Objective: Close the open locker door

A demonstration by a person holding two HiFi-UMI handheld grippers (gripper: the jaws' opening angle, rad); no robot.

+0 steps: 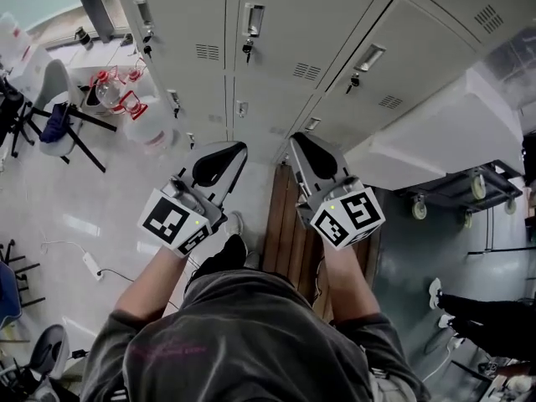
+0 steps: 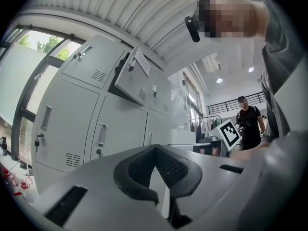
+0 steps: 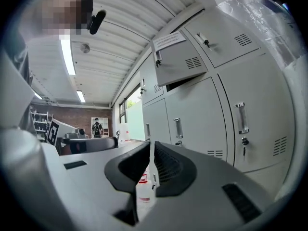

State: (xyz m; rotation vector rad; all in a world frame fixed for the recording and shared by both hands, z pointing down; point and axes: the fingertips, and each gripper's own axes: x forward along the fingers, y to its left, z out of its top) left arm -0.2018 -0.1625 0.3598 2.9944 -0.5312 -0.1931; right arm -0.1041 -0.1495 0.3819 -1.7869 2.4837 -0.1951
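With both pressed together and empty, I see the open locker door (image 3: 177, 57) high at one o'clock from my right claw (image 3: 151, 147), eleven from my left claw (image 2: 155, 150); right looks nearer.

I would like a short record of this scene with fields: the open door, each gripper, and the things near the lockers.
Open door: grey metal upper locker door with a white paper sheet, ajar, nothing touching it
Left gripper: jaws together, empty
Right gripper: jaws nearly together, empty
Under right gripper: brown wooden slatted bench
Floor, left side: clear plastic jugs with red caps
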